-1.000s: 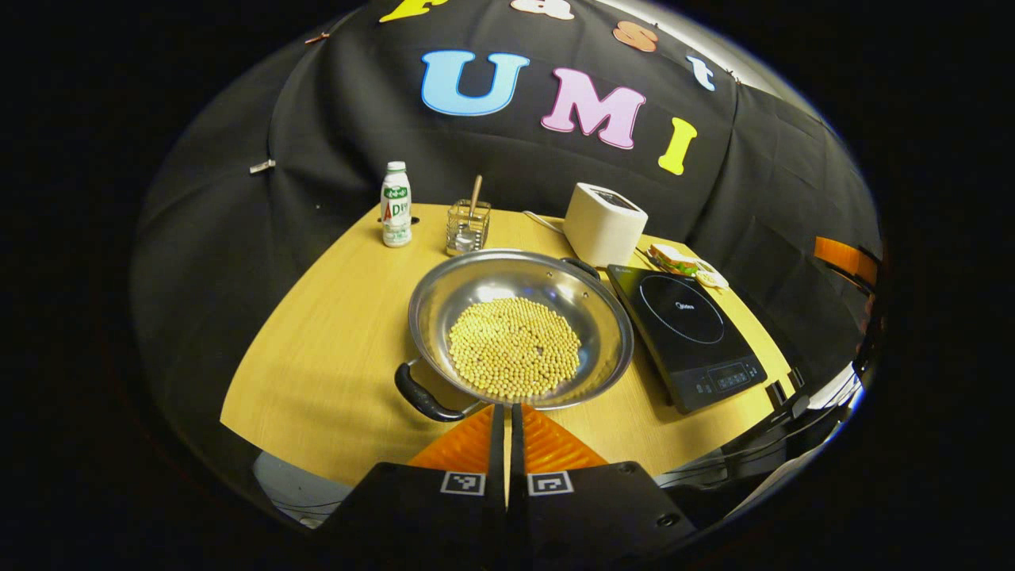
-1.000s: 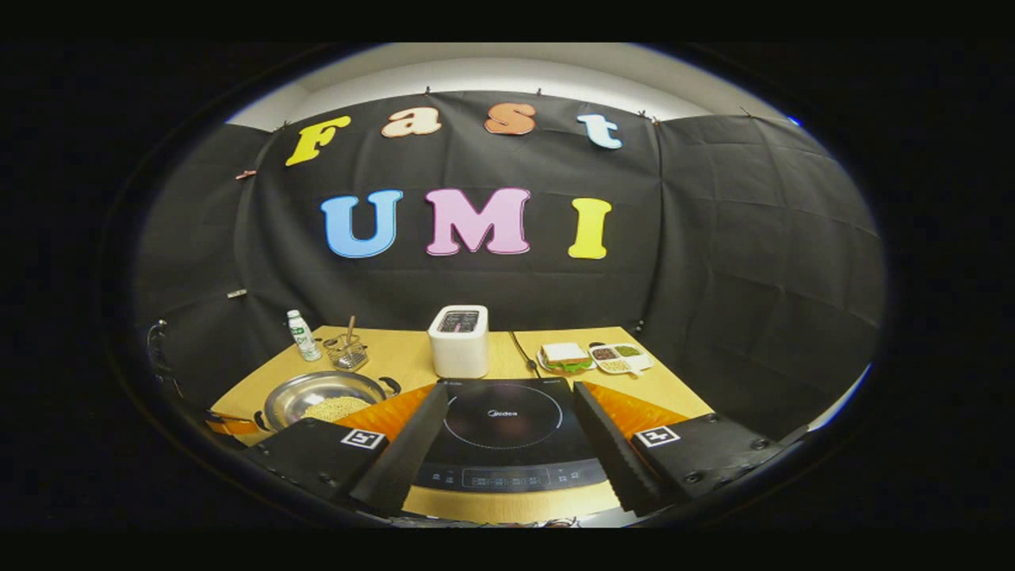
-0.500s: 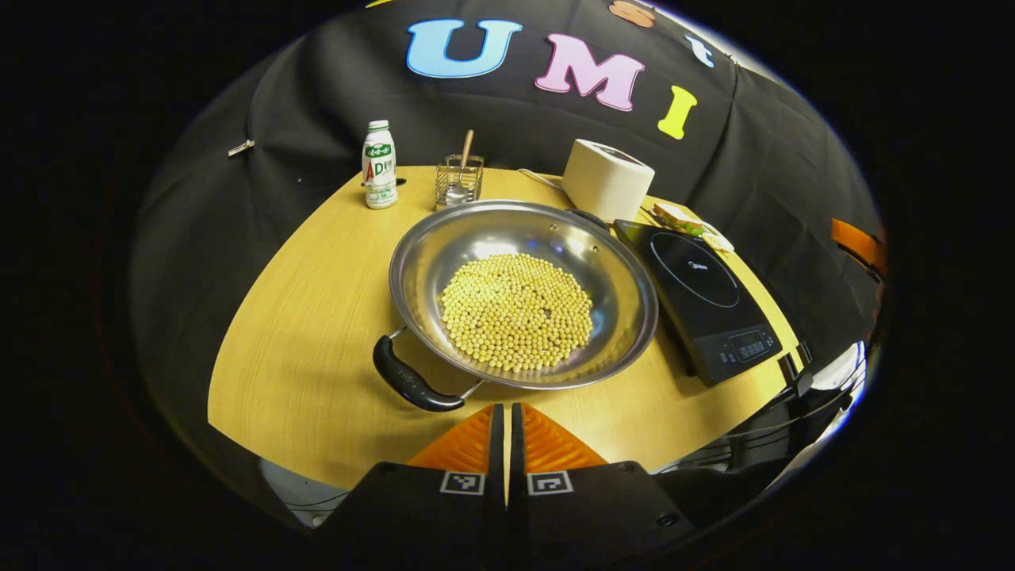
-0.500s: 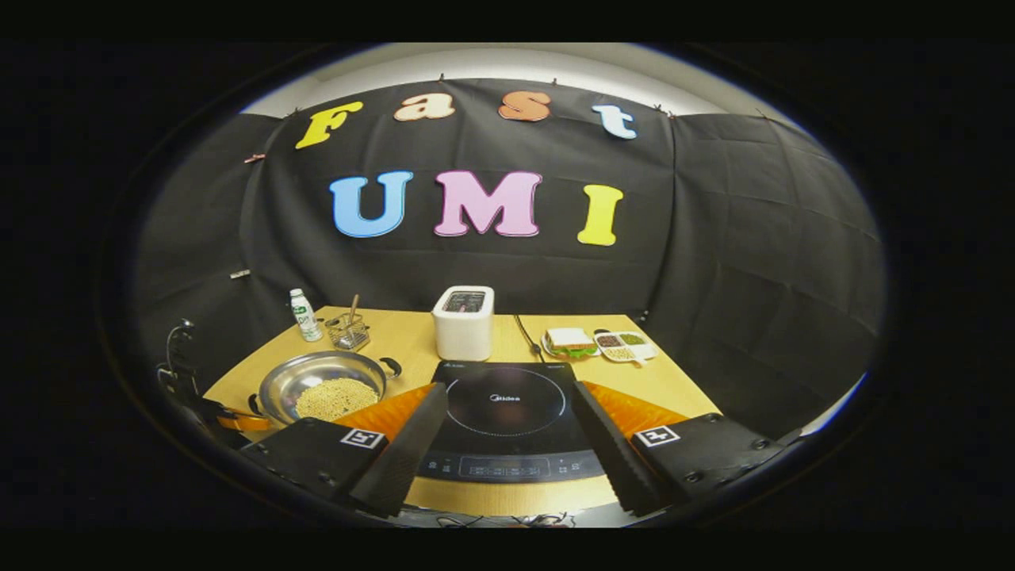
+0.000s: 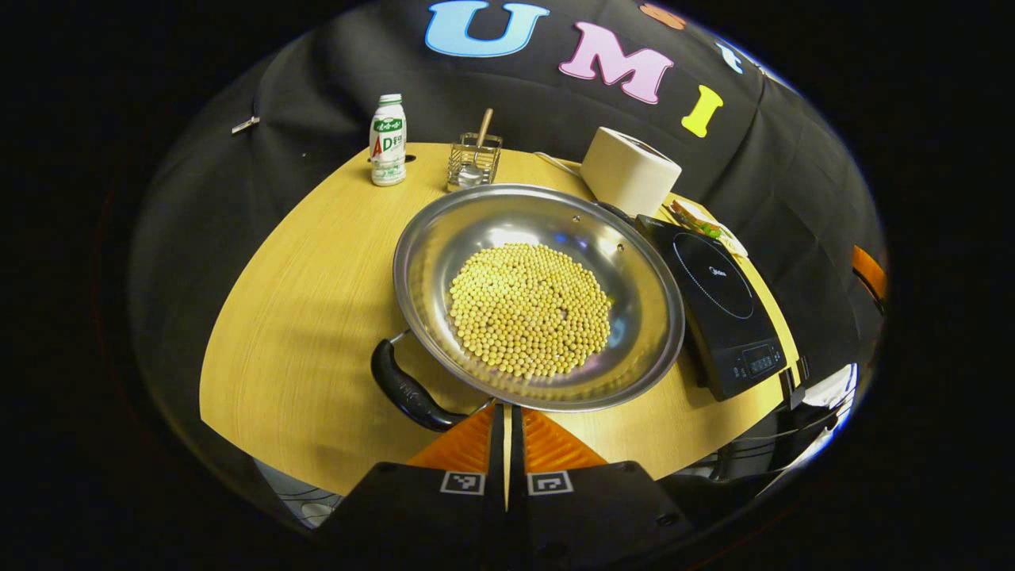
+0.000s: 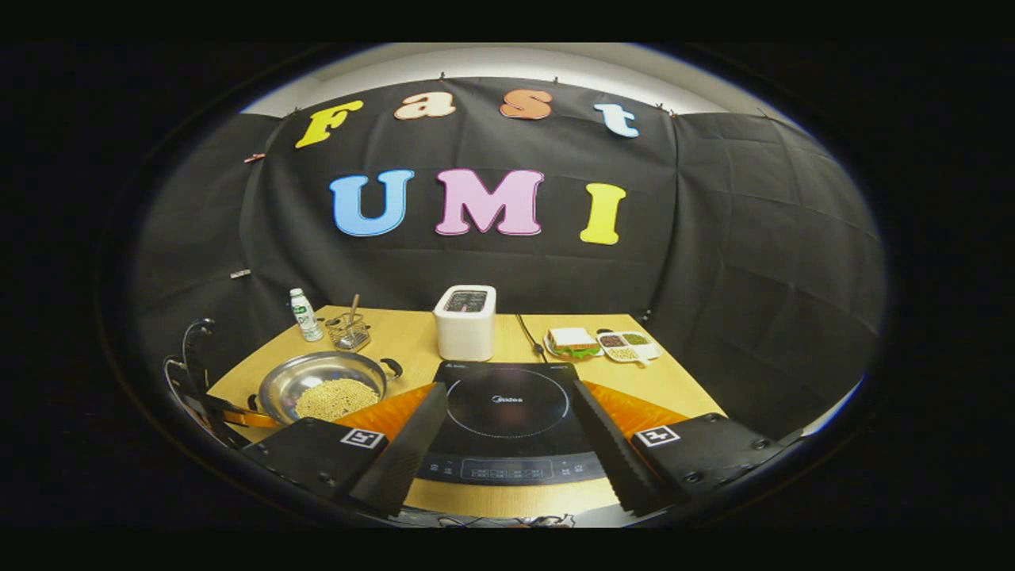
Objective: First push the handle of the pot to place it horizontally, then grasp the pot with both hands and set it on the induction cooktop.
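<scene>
On the wooden table [image 5: 317, 301], the pot [image 5: 634, 333] full of yellow beans [image 5: 527, 319] sits just left of the cooktop [image 5: 718, 293], with its two black handles on a diagonal: the near handle [image 5: 404, 387] points toward the front-left, and the far handle [image 5: 614, 209] pokes out by the toaster [image 5: 630, 170].

The left gripper [image 5: 506, 416] has its fingers pressed together with nothing between them, tips right at the pot's front rim, just beside the near handle. I honestly can't tell if they're touching the metal or only close to it. In the right gripper view, the right gripper [image 6: 507, 424] has its fingers spread wide and hangs in front of the cooktop, well apart from the pot.

So I'd say we're at the nudging step. My take: use the closed fingers like a blunt stick against the side of the near handle and sweep it slowly, so the pot spins in place instead of sliding. Keep it low and gentle, since it's a shallow pot and the beans could roll out. Also watch the far side; it's already close to the cooktop edge.

Hard to make out: the far handle is mostly hidden behind the rim, and the plate [image 6: 571, 342] and little tray [image 6: 626, 346] at the back are too small to say much about.
</scene>
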Demonstrator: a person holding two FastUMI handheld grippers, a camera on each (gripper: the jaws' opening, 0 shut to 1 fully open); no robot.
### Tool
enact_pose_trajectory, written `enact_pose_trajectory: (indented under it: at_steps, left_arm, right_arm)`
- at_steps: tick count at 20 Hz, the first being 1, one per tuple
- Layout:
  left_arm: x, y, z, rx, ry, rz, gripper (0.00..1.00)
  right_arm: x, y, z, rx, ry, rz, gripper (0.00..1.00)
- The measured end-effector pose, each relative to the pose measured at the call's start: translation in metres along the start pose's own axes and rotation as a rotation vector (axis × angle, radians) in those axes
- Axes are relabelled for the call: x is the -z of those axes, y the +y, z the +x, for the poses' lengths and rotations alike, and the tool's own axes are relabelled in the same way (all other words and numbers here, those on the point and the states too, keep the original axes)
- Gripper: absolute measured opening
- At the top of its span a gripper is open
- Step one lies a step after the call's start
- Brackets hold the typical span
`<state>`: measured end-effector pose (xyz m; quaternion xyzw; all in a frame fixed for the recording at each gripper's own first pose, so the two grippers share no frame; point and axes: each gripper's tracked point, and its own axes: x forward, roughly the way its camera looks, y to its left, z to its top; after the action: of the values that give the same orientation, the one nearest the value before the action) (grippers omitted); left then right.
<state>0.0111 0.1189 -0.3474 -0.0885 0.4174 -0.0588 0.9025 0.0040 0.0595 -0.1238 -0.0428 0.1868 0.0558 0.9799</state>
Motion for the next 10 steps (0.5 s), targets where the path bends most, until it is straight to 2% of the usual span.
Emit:
enact_pose_trajectory:
  at_steps: [10]
  left_arm:
    - [-0.012, 0.037, 0.003, -0.051, 0.017, -0.059, 0.05]
  right_arm:
    - [0.002, -0.007, 0.004, 0.036, 0.013, 0.028, 0.98]
